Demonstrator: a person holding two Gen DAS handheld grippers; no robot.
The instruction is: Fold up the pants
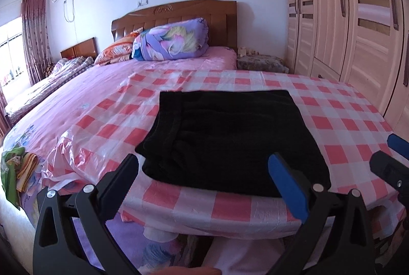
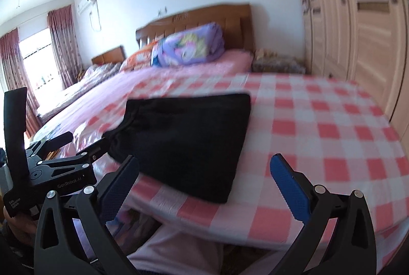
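The black pants (image 1: 230, 139) lie folded small near the bed's (image 1: 255, 213) front edge, both grippers (left (image 1: 204, 172), right (image 2: 204, 172)) hang wide open and empty, so folding looks done.

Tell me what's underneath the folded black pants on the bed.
The black pants lie on a pink-and-white checkered plastic sheet, spread over the bed's pink bedsheet. The patch directly beneath the pants is covered, so anything there cannot be seen.
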